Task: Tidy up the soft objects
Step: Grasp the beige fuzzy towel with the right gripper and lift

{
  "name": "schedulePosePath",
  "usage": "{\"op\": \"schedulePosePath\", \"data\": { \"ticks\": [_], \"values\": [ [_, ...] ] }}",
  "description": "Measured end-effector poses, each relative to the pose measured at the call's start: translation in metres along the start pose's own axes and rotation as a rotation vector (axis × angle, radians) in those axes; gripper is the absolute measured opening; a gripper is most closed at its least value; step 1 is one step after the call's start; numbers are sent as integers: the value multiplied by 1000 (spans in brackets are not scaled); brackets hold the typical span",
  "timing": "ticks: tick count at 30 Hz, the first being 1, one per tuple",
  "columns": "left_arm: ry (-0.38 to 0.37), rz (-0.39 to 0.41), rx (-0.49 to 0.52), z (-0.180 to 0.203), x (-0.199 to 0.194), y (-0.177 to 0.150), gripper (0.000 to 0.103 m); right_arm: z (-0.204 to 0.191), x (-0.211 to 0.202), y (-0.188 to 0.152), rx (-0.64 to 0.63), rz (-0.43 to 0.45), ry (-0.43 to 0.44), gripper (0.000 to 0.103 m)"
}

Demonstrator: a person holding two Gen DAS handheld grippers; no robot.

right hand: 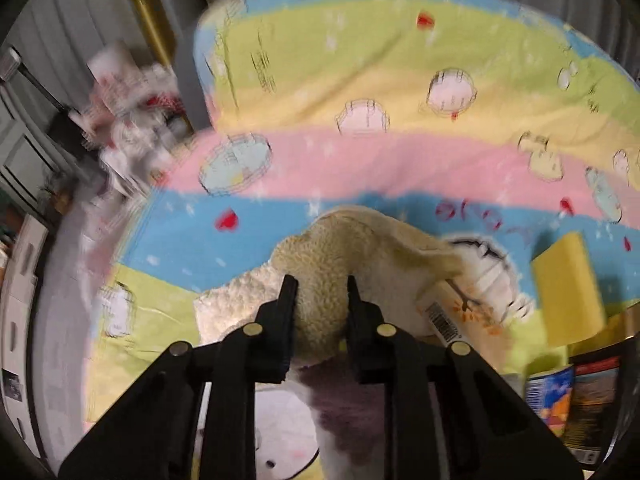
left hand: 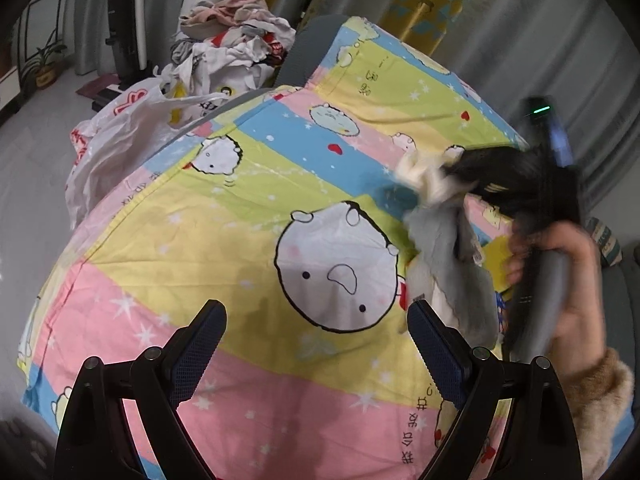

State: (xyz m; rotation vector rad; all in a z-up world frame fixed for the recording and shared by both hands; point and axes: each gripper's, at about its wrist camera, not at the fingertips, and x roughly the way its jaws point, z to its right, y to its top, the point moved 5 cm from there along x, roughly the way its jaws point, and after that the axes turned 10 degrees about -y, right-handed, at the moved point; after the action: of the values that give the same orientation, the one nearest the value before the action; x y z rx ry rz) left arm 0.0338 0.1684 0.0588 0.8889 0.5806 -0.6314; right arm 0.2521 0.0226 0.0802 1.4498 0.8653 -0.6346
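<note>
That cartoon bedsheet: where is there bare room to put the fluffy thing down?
The sheet is bare from the open left gripper up past the big penguin print. It is crowded toward the right gripper, shut on the fleece garment, with a yellow sponge beside it.

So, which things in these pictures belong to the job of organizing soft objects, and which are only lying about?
Belonging to the job:
- fleecy cream and grey garment, clamped in the right hand-held gripper
- left hand-held gripper, open over the bedsheet
- yellow sponge

Only lying about:
- clothes pile
- white plastic bag
- upright vacuum
- printed cans
</note>
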Motion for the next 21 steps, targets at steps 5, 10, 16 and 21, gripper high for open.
{"op": "schedulePosePath", "data": {
  "ticks": [5,10,16,21],
  "values": [
    [5,11,27,6,-3,-3,92,19,-77,8,54,118,90,21],
    [7,7,30,9,-2,-5,92,35,-154,2,49,244,110,21],
    [13,-1,54,15,-2,-11,92,64,-226,-32,49,301,168,22],
    [-7,-26,72,24,2,-19,92,95,-229,-99,80,227,227,23]
  ]
}}
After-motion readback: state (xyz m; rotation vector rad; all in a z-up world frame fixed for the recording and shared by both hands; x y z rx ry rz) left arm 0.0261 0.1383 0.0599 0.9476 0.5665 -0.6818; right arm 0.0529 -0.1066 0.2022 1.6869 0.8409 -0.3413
